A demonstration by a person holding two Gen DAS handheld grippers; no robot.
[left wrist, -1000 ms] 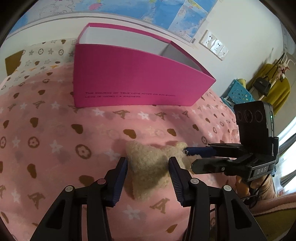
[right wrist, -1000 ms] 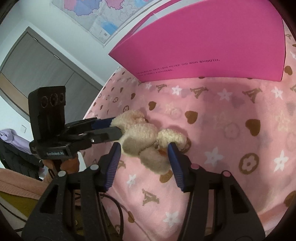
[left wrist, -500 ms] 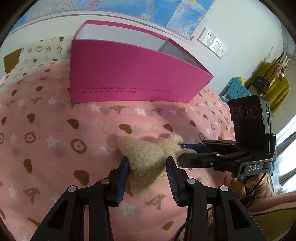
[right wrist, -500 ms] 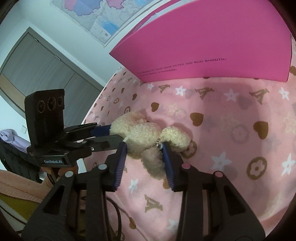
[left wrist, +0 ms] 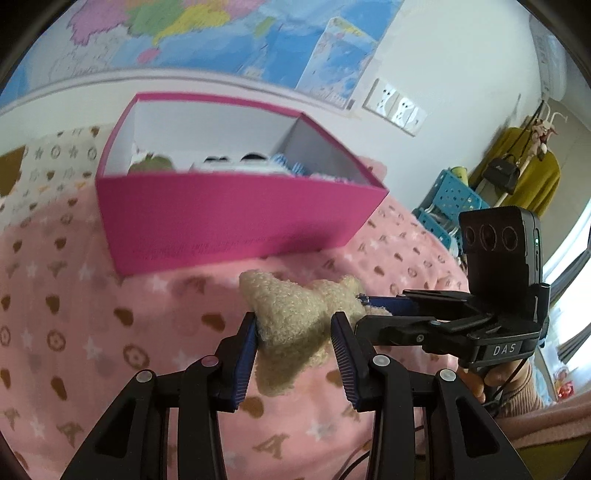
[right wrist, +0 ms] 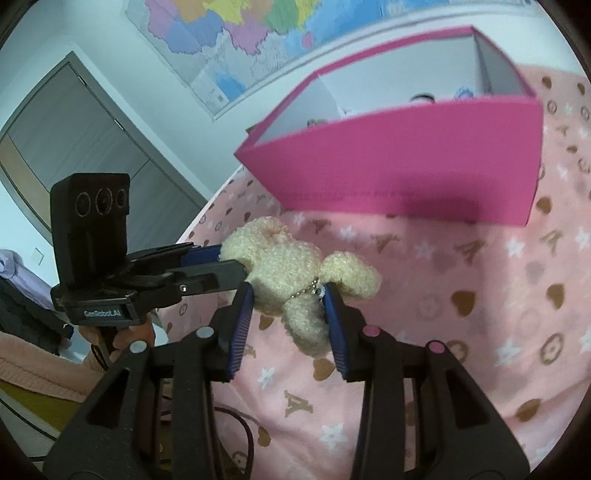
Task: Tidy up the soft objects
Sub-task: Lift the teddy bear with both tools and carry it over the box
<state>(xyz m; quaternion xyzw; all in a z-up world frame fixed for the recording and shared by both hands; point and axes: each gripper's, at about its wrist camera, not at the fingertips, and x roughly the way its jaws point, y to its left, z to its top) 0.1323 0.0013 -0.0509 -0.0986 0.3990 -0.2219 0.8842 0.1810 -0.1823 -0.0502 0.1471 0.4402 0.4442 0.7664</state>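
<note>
My left fingers (left wrist: 248,343) are pressing in on a cream plush toy (left wrist: 291,328), one blue ribbed pad on each flank, closed down as far as its fuzzy body allows. My right fingers (right wrist: 334,321) are pinching the same toy (right wrist: 291,273) from the other side, narrowed around its lower part where a small bead chain is hanging. So both of my grippers are sharing one grip: the left gripper (left wrist: 293,345) is coming in from the near side, and the right gripper (right wrist: 290,314) is reaching across from the right, its black arms lying nearly level and its camera block standing upright behind them. In the right wrist view the left gripper is mirroring that pose, stretched out level from the left. A bit of hand is showing under each handle.

The toy is hanging between the four pads, lifted clear of the pink blanket (left wrist: 74,332) with its hearts, stars and letters, which is covering the bed. Just beyond the toy, on the far side, a magenta box (left wrist: 236,218) is sitting open-topped on the blanket, with several soft things peeking over its near wall; they are too blurred to name. A map (left wrist: 221,33) is hanging on the far wall.
</note>
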